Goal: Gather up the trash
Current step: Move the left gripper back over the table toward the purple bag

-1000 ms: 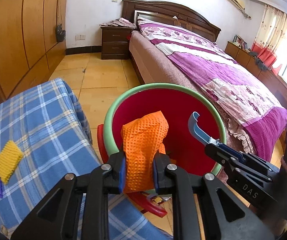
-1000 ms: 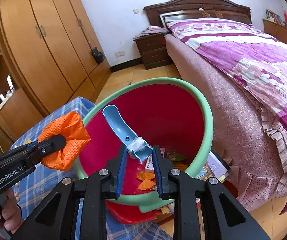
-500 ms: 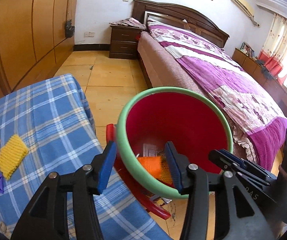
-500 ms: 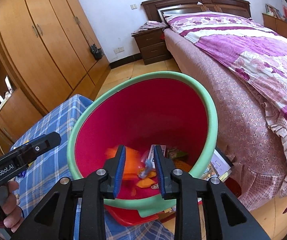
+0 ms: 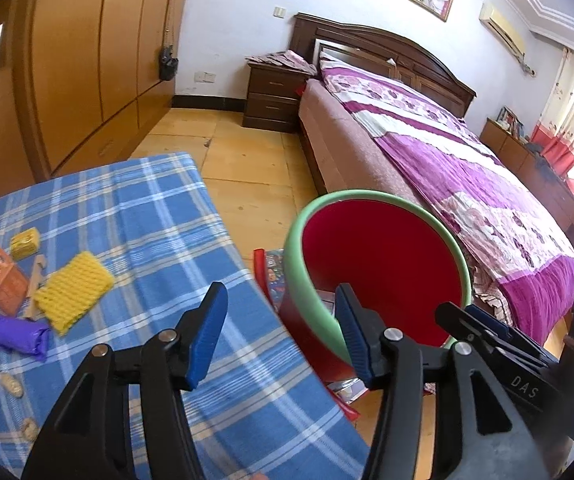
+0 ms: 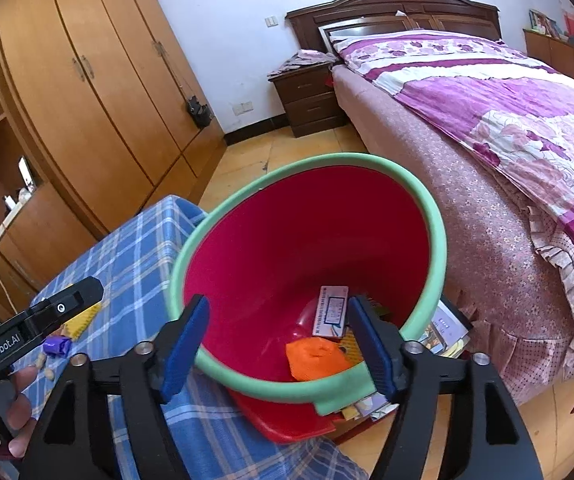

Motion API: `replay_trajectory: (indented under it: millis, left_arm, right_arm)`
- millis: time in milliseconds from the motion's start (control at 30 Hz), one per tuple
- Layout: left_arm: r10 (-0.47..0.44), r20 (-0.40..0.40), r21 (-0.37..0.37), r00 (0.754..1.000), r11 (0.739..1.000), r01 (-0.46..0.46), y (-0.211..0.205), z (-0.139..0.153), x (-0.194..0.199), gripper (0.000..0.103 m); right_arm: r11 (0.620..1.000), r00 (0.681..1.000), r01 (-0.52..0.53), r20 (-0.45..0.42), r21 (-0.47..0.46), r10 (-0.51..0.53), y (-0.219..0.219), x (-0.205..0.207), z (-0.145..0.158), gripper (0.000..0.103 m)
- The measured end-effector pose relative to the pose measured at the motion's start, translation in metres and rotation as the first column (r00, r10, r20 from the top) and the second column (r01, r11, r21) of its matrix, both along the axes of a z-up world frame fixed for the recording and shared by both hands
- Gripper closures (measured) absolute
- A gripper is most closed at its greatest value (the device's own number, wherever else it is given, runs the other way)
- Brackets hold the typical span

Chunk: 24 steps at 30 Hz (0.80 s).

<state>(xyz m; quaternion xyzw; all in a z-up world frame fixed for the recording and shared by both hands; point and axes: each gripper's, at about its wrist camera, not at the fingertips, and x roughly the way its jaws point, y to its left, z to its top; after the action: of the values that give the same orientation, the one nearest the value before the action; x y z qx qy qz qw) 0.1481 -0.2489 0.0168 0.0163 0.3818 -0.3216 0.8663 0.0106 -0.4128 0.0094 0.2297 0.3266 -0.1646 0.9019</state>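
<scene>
With the red bin (image 6: 387, 216) beside your counter (image 5: 135, 208) now holding the orange netting (image 6: 315, 358), your left gripper (image 5: 281, 330) and right gripper (image 6: 279, 346), jaws just opened and empty, should next fetch the yellow foam netting (image 5: 73, 290).

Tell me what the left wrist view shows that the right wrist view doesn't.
Left wrist only: the orange carton, small yellow block and whole yellow foam net on the checked cloth.
Right wrist only: the bin's bottom, with the orange foam net and a printed card.
Both: the red bin, purple wrapper, and both hand-held grippers, open and empty.
</scene>
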Motion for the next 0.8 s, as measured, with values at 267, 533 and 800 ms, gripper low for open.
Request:
replay_trajectory:
  millis: [267,533,800]
  left_arm:
    - [0.068,-0.005,-0.016,0.998,0.998,-0.068,0.039,0.007,0.003,0.047]
    - [0.144,-0.012,-0.018,0.989,0.989,-0.145,0.085,0.005,0.007,0.047]
    - [0.241,-0.020,-0.013,0.970,0.970,-0.242,0.138,-0.001,0.017,0.047]
  right_arm:
    - [0.999,0.999,-0.035,0.014,-0.021,0.035,0.027,0.001,0.012,0.025]
    - [0.997,0.997,-0.076,0.022,-0.034,0.077,0.056,0.007,0.017,0.024]
    - [0.993,0.993,-0.114,0.013,-0.032,0.114,0.083,0.022,0.016,0.024]
